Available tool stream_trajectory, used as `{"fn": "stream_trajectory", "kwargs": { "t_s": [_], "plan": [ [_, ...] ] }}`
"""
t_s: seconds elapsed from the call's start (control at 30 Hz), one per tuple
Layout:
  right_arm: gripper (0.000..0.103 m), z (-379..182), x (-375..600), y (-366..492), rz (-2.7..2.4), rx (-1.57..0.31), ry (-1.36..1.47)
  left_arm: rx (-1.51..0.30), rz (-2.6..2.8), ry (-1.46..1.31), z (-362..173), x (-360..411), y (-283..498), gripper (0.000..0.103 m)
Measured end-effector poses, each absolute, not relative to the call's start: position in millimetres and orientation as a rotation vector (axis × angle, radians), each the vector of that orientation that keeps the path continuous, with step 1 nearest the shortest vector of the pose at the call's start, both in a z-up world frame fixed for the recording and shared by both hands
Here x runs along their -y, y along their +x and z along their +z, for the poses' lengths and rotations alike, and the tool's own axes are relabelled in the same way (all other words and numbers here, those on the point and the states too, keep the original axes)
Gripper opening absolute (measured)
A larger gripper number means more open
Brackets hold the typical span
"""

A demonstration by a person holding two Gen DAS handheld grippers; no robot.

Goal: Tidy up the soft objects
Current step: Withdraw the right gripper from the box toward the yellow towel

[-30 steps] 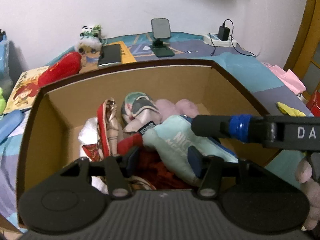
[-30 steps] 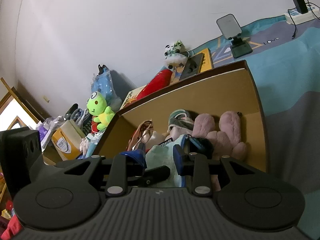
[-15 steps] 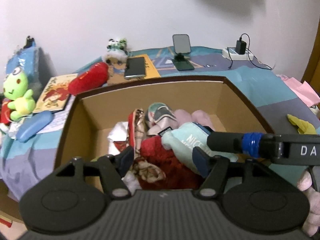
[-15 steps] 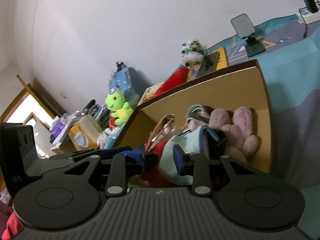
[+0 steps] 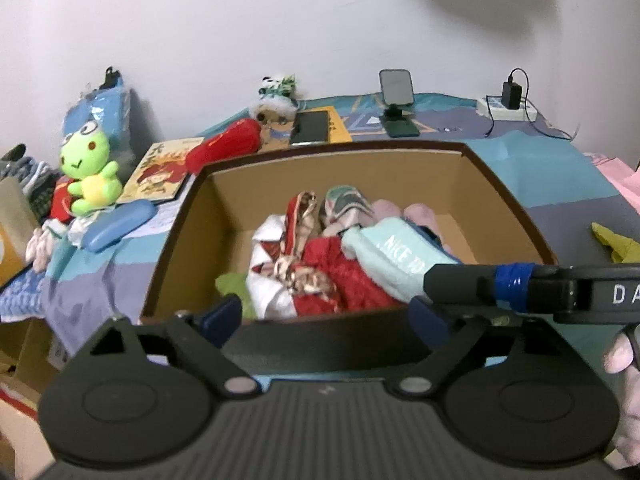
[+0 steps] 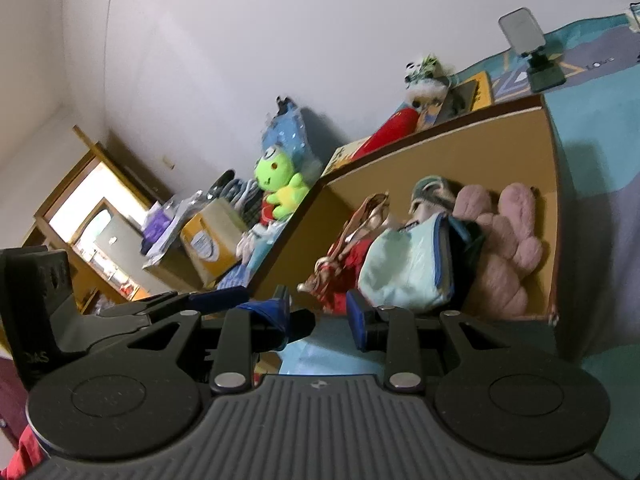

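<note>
1. The cardboard box point(image 5: 188, 216) sits on the bed as the collecting bin, holding a mint pouch point(image 5: 394, 256), red fabric point(image 5: 340, 276) and a pink plush point(image 6: 508, 248).
2. Left gripper point(image 5: 328, 316) hovers at the near rim, jaws spread and empty.
3. Right gripper point(image 6: 318, 316) is likewise parted, holding nothing.
4. The green frog plush point(image 5: 90, 172) waits outside, probably next.

The cardboard box point(image 5: 192, 240) at centre frame has matt tan inner walls and a dark brown rim. Inside it, a mint fabric pouch point(image 5: 396, 256) looks smooth beside a nappy red cloth point(image 5: 340, 276), and the pink plush toy point(image 6: 508, 240) is fuzzy. At left, the green frog plush point(image 5: 88, 164) is soft pile. The left gripper point(image 5: 324, 316) is matt black plastic with a ribbed body and small bright metal pins. The bedspread point(image 5: 560, 184) is flat woven cloth. The phone point(image 5: 396, 87) at top is glossy.
</note>
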State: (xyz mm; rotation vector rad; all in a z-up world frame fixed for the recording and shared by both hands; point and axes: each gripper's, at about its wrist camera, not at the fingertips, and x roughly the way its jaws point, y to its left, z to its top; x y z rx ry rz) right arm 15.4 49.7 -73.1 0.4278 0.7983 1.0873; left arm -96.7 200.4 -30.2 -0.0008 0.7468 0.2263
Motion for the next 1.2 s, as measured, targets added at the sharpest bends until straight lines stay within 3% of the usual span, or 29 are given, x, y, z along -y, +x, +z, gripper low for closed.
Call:
{"fn": "stream_trajectory", "kwargs": {
  "t_s": [0.63, 1.2],
  "plan": [
    [0.014, -91, -23, 6, 1.097, -0.929, 0.336, -0.878, 0.173, -0.039, -69, -148, -95, 0.094],
    [0.015, -115, 61, 13, 0.856, -1.007, 0.338, -0.992, -0.087, 0.001, -106, -58, -54, 0.094]
  ]
}}
